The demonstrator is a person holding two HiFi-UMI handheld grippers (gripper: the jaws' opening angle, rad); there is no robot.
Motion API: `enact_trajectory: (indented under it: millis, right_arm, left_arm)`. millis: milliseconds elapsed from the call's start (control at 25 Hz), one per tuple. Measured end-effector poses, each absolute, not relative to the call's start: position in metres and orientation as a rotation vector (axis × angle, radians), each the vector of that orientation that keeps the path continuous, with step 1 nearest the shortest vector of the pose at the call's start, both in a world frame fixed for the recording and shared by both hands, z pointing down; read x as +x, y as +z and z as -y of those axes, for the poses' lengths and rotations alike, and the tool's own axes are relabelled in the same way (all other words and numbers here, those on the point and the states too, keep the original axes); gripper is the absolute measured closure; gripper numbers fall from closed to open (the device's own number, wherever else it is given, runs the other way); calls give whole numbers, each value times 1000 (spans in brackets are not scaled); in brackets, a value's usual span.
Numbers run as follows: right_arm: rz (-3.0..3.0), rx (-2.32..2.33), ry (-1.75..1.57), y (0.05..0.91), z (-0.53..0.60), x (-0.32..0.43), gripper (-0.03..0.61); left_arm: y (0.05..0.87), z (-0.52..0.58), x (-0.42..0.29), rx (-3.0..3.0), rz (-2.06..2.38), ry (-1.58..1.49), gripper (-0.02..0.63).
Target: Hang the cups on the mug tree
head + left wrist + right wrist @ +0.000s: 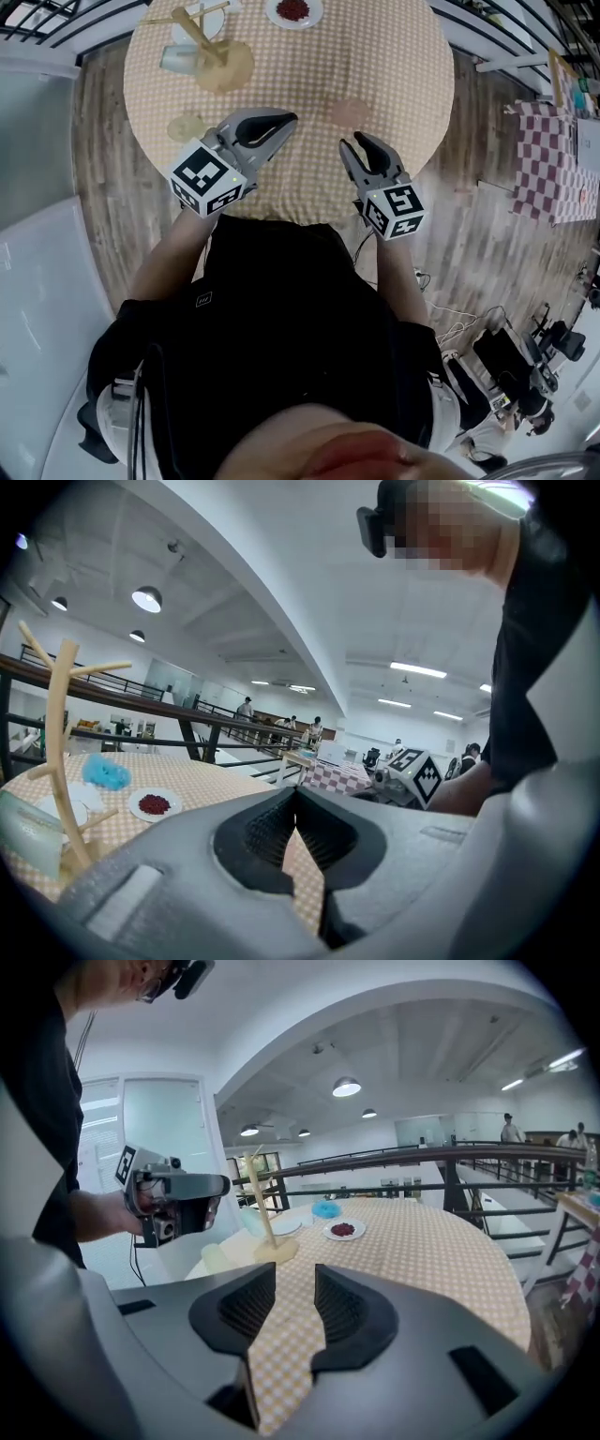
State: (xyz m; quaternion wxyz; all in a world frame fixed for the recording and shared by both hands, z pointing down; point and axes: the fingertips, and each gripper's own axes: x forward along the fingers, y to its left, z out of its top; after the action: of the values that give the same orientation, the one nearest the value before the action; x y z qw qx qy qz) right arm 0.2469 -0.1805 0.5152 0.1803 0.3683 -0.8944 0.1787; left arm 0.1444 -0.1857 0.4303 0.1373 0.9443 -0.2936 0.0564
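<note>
Head view: left gripper (286,120) clenched, right gripper (354,141) parted (both empty); grabbing the cup (176,58) hastily could topple the tree (204,42).

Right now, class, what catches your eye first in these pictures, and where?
Two grey claws with marker cubes hang over the near edge of the round checked table: the left claw shut, the right claw slightly open and empty. A wooden mug tree stands at the table's far left, a plate of red bits to its right.
</note>
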Motion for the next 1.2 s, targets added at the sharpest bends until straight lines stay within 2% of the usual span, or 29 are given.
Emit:
enact_trajectory:
  millis: [120,320,520,1040,1200]
  right_arm:
    - [2494,1051,449,535,197,268,410]
    - [2439,1015,459,573,213,284,311]
    - [2382,941,436,602,232,288,261]
    - [2232,784,343,651,253,277,249]
    - [2240,781,326,651,260,271,273]
  left_arm:
    - [442,188,157,2704,850,197,607]
    - [454,183,162,2660,886,256,607]
    - [456,178,166,2631,934,291,607]
    - [438,151,147,2529,1183,329,607]
    - [430,143,124,2475,1304,324,607]
